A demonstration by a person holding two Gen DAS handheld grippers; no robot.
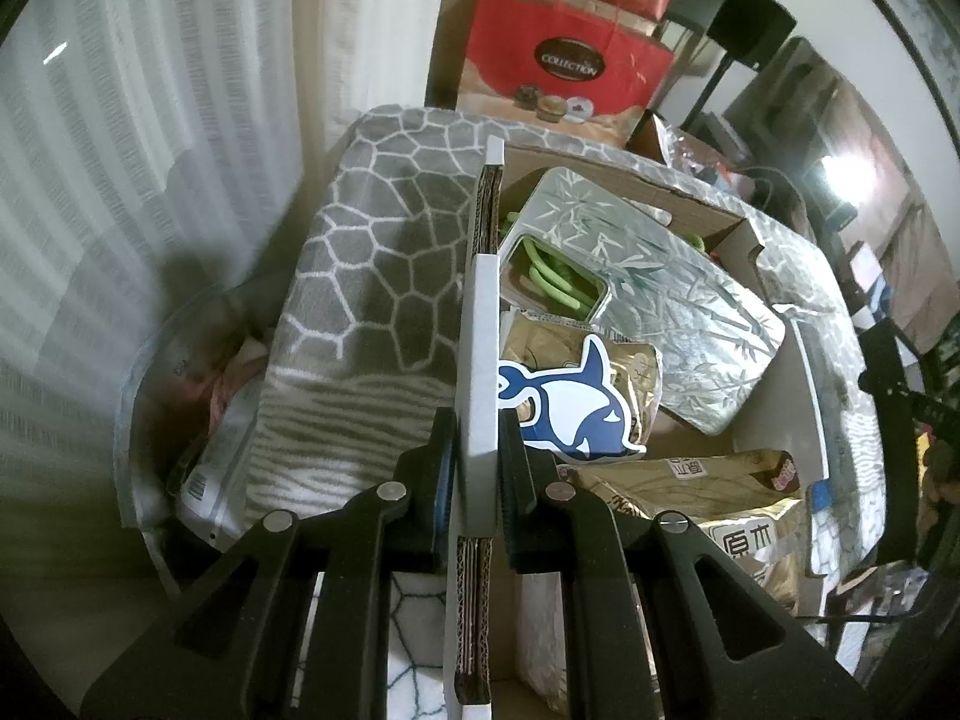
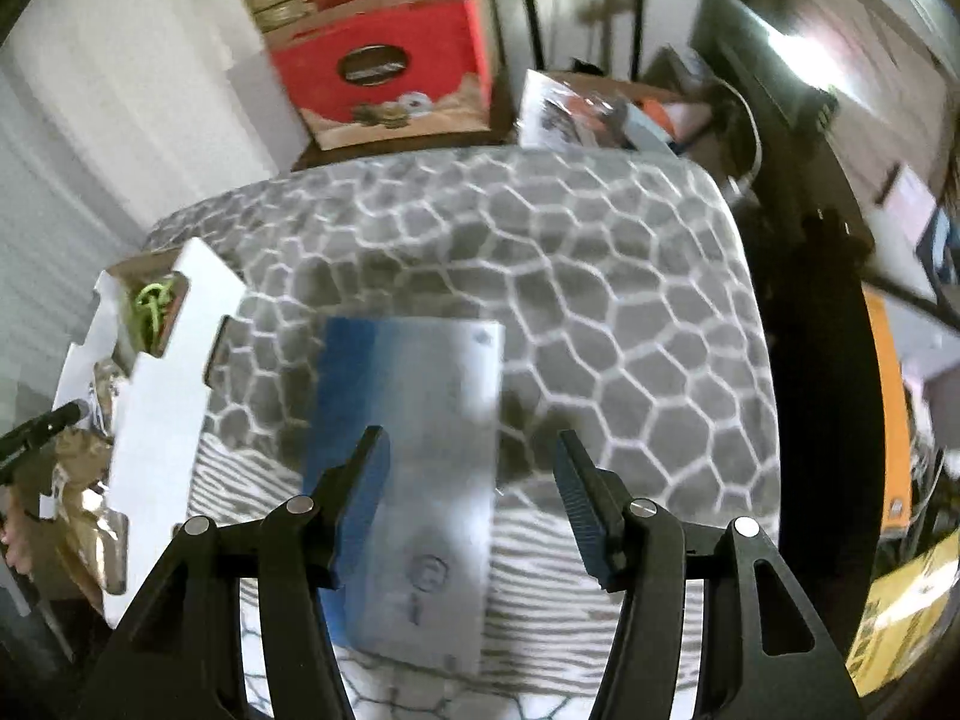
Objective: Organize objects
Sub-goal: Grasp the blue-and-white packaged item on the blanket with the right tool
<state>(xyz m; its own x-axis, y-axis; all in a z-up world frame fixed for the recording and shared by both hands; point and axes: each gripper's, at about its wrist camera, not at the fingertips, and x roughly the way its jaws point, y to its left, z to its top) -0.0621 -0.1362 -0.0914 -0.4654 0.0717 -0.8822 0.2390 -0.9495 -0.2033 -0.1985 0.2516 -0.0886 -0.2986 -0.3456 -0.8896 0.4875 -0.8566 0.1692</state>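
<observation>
- Cardboard is seen clamped at the centre of the left wrist view: the left gripper (image 1: pixel 476 450) has its jaws clenched on the upright white-edged wall (image 1: pixel 477 360) of an open cardboard box (image 1: pixel 744 228), which sits on a grey honeycomb-patterned blanket (image 1: pixel 384 252).
- Shown only in that view, at 1 o'clock of the clamp: a silver tin with a bamboo print (image 1: pixel 660 276), its window showing green loops (image 1: pixel 555 279); a blue-and-white shark-shaped card (image 1: pixel 579 414); gold snack packets (image 1: pixel 708 492) printed with Chinese characters, "原木" being legible at 4 o'clock.
- At 12 o'clock a red carrier bag (image 1: pixel 564 66) is lettered "COLLECTION"; in the right wrist view the same bag (image 2: pixel 384 60) is too blurred for reading.
- Shown only in the right wrist view: a flat blue-and-white box (image 2: pixel 414 480) lying on the blanket (image 2: pixel 600 300), between the fingers of the right gripper (image 2: pixel 474 480). The jaws are released, standing apart; the left finger overlaps the box's blue edge, though contact cannot be told. A round emblem is printed on the box but cannot be read.
- The cardboard box (image 2: pixel 156 372) is placed at 9 o'clock there, with the left gripper's black tip (image 2: pixel 42 423) just visible at its side.
</observation>
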